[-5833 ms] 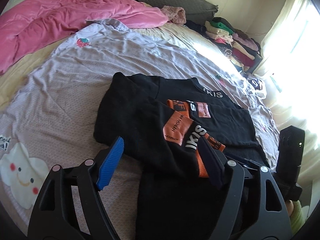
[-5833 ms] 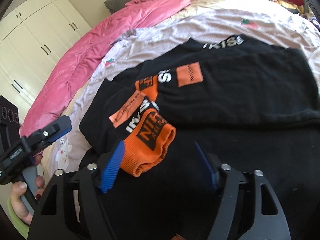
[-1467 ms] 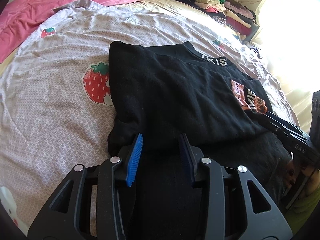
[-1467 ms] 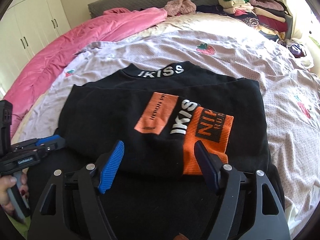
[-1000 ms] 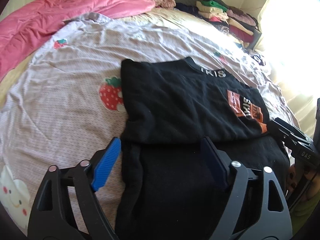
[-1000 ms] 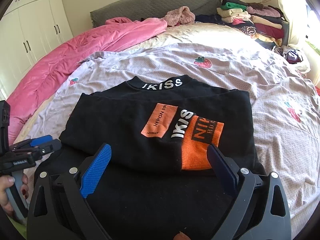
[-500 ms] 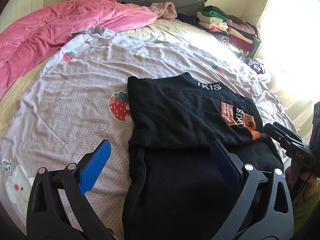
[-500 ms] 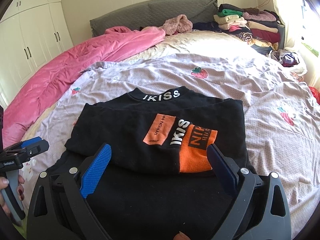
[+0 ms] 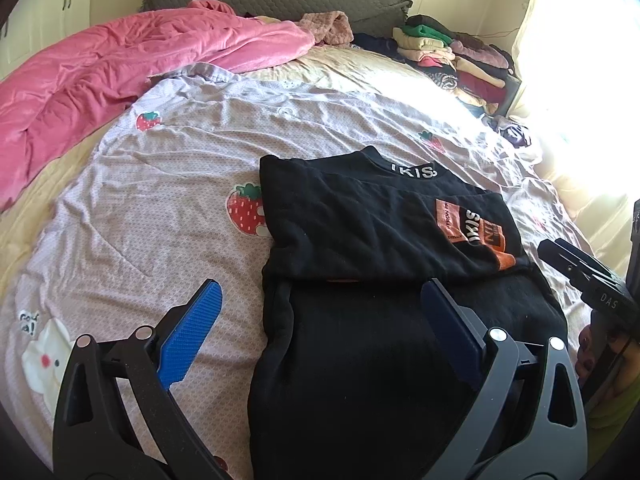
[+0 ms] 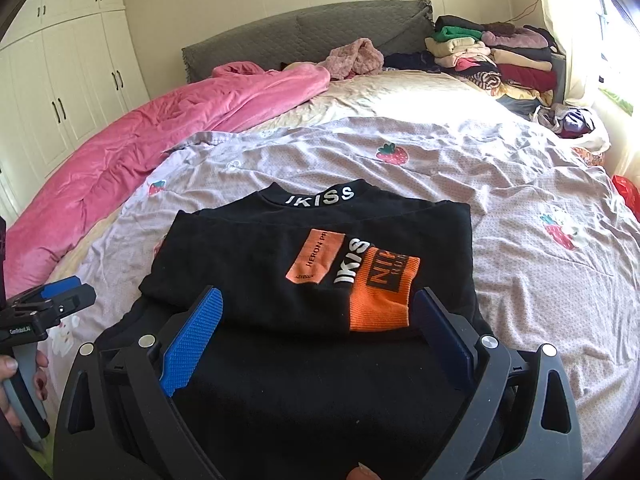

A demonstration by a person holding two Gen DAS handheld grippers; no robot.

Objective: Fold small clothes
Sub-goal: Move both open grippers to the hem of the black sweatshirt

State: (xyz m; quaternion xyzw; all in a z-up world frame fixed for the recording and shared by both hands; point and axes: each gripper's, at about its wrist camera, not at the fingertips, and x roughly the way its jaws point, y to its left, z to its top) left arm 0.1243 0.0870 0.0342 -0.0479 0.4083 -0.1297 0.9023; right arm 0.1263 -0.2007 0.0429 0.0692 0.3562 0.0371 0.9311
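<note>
A black sweater (image 9: pixel 372 240) with orange patches and a white-lettered collar lies on the bed, its sleeves folded in across the body; it also shows in the right wrist view (image 10: pixel 304 264). An orange cuff (image 10: pixel 380 296) lies on top at the right. My left gripper (image 9: pixel 320 320) is open and empty, held above the sweater's lower left part. My right gripper (image 10: pixel 320 328) is open and empty, held above the lower half, just near of the folded sleeves. The right gripper also shows at the right edge of the left wrist view (image 9: pixel 580 272).
The sweater rests on a lilac strawberry-print sheet (image 9: pixel 160 208). A pink quilt (image 10: pixel 152 136) lies bunched at the far left. A stack of folded clothes (image 10: pixel 496 56) sits at the far right by the grey headboard (image 10: pixel 304 28). White wardrobes (image 10: pixel 60 92) stand at left.
Both grippers have pulled back and up from the sweater. The left gripper, nearly closed at the sweater's left edge 1.5 s ago, has opened wide. The sleeves now lie folded in.
</note>
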